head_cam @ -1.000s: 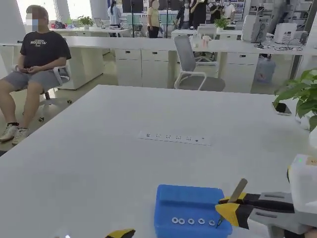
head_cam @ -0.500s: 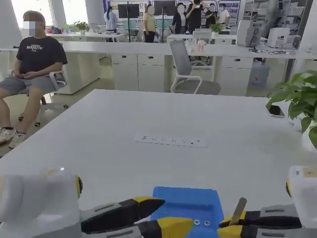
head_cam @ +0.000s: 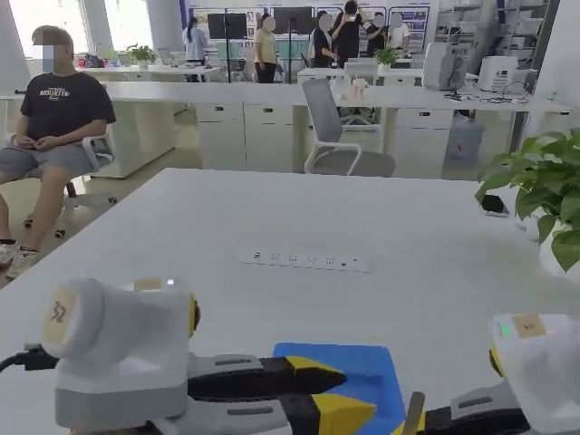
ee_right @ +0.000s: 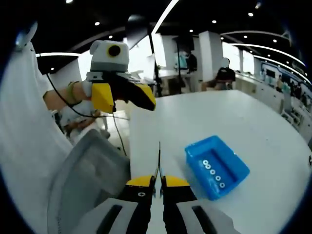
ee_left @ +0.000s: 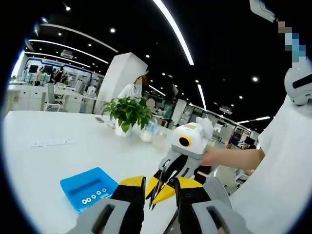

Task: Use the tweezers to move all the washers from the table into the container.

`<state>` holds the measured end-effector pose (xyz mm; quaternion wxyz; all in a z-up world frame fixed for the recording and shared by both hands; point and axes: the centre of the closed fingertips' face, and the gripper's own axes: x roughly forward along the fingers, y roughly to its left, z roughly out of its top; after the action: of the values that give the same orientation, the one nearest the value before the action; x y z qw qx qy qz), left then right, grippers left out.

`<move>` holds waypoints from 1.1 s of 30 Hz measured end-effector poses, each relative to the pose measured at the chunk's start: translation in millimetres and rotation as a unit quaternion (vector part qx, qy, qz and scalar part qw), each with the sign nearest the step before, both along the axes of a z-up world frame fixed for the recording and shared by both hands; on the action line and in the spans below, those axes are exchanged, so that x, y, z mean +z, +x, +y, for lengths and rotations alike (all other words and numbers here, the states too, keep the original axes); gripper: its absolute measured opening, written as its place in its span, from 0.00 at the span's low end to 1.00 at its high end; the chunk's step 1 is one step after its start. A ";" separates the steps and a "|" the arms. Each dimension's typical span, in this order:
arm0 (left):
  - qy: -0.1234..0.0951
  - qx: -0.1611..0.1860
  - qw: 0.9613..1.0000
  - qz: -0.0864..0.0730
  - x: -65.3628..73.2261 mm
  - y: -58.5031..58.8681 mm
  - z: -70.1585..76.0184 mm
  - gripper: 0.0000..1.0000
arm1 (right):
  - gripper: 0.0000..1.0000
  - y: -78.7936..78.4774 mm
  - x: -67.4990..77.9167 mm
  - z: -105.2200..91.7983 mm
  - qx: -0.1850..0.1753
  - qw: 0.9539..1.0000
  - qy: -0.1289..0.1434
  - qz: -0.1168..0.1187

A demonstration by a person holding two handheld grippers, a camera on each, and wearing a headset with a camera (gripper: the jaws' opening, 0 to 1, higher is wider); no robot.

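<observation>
Near the front of the smooth white table (head_cam: 435, 227), small flat metal washers (ee_right: 213, 173), probably light, hard and slippery, lie in a row inside the shallow blue plastic container (ee_right: 229, 160), best pinched across the rim by the thin steel tweezers (ee_right: 159, 158) that the right gripper (ee_right: 159, 183) clamps, while the left gripper (ee_left: 161, 183) gapes empty.

left hand-held gripper (head_cam: 357, 395) risen over container (head_cam: 366, 359), tweezers (ee_right: 159, 158) lifted from washers (ee_right: 213, 174)
</observation>
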<state>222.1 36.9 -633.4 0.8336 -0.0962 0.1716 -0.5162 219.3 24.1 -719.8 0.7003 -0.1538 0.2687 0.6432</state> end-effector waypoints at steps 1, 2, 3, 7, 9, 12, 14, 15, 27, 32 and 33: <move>0.002 -0.004 1.000 -0.001 -0.9 -0.5 -1.2 0.21 | 0.04 -2.8 -1.1 0.4 0.011 1.000 -0.004 0.000; 0.003 -0.011 1.000 -0.001 -1.9 -1.4 -3.5 0.21 | 0.04 -3.5 -1.7 0.6 0.014 1.000 -0.005 0.000; 0.003 -0.016 1.000 0.002 -2.7 -2.1 -5.1 0.21 | 0.04 -4.3 -2.3 0.9 0.018 1.000 -0.007 0.000; 0.016 -0.034 0.999 0.002 -8.7 -5.8 -12.6 0.21 | 0.04 -9.2 -6.5 2.0 0.041 0.999 -0.026 -0.010; 0.024 -0.043 0.999 -0.001 -11.0 -7.4 -16.4 0.20 | 0.04 -11.7 -8.5 2.8 0.052 0.998 -0.031 -0.013; 0.040 -0.058 0.998 -0.001 -16.2 -10.3 -21.2 0.19 | 0.04 -13.9 -12.0 2.6 0.065 0.997 -0.045 -0.019; 0.054 -0.068 0.996 -0.004 -20.3 -12.0 -24.1 0.18 | 0.04 -15.5 -14.8 1.9 0.076 0.995 -0.057 -0.025; 0.061 -0.074 0.995 -0.005 -22.3 -13.1 -25.9 0.17 | 0.04 -16.3 -16.0 2.2 0.081 0.994 -0.061 -0.029; 0.113 -0.099 0.989 -0.006 -36.6 -17.3 -31.5 0.09 | 0.04 -24.5 -27.7 -2.0 0.125 0.985 -0.105 -0.050; 0.125 -0.110 0.986 -0.006 -41.1 -18.6 -32.9 0.07 | 0.04 -23.3 -31.4 -4.5 0.129 0.983 -0.119 -0.056; 0.127 -0.111 0.986 -0.007 -41.6 -18.6 -33.4 0.07 | 0.04 -23.1 -31.6 -4.6 0.129 0.983 -0.119 -0.056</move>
<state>203.5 3.5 -675.0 0.7778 0.0336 0.2399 -0.5800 196.2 19.4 -751.4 0.6018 -0.3055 0.2818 0.6820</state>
